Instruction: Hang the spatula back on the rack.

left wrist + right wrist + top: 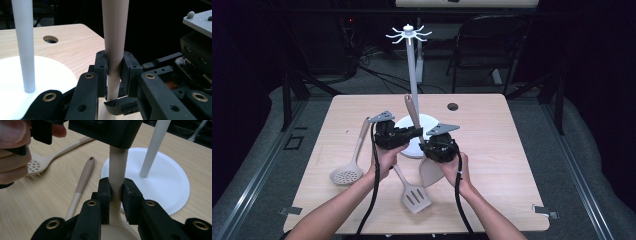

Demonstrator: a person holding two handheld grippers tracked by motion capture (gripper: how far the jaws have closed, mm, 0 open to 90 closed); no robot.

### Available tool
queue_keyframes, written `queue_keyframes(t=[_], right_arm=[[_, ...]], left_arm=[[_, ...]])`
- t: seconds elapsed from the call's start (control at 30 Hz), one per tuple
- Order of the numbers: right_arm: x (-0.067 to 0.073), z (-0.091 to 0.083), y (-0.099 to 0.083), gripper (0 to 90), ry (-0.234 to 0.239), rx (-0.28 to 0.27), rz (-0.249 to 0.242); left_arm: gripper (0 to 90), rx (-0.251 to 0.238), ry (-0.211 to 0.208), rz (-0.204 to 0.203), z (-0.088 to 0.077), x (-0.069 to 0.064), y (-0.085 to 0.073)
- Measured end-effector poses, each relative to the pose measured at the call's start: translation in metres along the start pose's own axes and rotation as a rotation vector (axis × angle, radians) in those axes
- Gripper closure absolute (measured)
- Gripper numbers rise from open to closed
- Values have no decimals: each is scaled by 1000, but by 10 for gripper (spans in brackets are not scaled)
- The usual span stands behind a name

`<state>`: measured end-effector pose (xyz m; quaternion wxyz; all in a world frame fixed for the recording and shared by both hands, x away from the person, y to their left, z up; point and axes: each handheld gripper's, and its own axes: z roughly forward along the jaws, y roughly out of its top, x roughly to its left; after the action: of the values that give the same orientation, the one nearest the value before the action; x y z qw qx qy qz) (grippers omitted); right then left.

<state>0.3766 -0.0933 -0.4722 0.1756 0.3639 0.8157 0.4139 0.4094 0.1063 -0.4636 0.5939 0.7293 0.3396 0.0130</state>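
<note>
I have the beige silicone spoon with its long tapered handle (413, 114) standing nearly upright between my two tools, just in front of the white round base of the utensil stand (432, 121). Its bowl (430, 171) hangs low, close above the light wooden table (492, 165), and its handle tip rises beside the stand's thin white pole (414, 75). My right gripper (115, 192) is clenched on the lower handle, just above where it widens into the bowl; both black pads press on it. My left gripper (115, 66) grasps the same handle higher up, its pads tight on either side, with the right gripper's jaws showing just beneath. In the high view the left gripper (409, 134) sits at the left of the handle and the right gripper (427, 145) just below and right of it, the two almost touching.

Farther out, a beige slotted turner (414, 196) lies flat on the table between my forearms, blade toward me. A beige perforated skimmer (348, 172) lies to the left, its handle pointing away. The stand's pole carries a ring of white hooks (408, 34) at the top. A small round hole (453, 106) sits in the tabletop, right of the pole.
</note>
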Motion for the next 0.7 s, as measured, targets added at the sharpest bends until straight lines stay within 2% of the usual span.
queue_keyframes(t=[0.17,0.2,0.23,0.33,0.43,0.53,0.57,0.63,0.67,0.7], right_arm=[[-1,-3,1,775,5,-9,1],[-2,-4,2,775,9,-11,-4],[-2,-5,2,771,13,-10,-6],[-2,-8,3,741,20,-21,0],[-3,-12,3,698,30,-17,-4],[-4,-18,-1,599,43,-8,-16],[-4,-18,-1,599,43,-8,-16],[-6,-23,-4,544,43,-11,-20],[-9,-29,-7,453,39,-16,-8],[-9,-29,-7,453,39,-16,-8]], left_arm=[[769,-2,-2,21,0,-3,2],[770,1,-3,48,-1,-7,4],[770,1,-3,48,-1,-7,4],[770,9,-3,85,-1,-12,6],[771,8,0,94,-1,-13,7],[770,8,-2,93,-1,-13,7],[770,10,-2,95,-1,-13,7],[771,10,-4,104,-1,-13,8],[770,5,-3,107,-1,-14,9],[770,5,-3,107,-1,-14,9]])
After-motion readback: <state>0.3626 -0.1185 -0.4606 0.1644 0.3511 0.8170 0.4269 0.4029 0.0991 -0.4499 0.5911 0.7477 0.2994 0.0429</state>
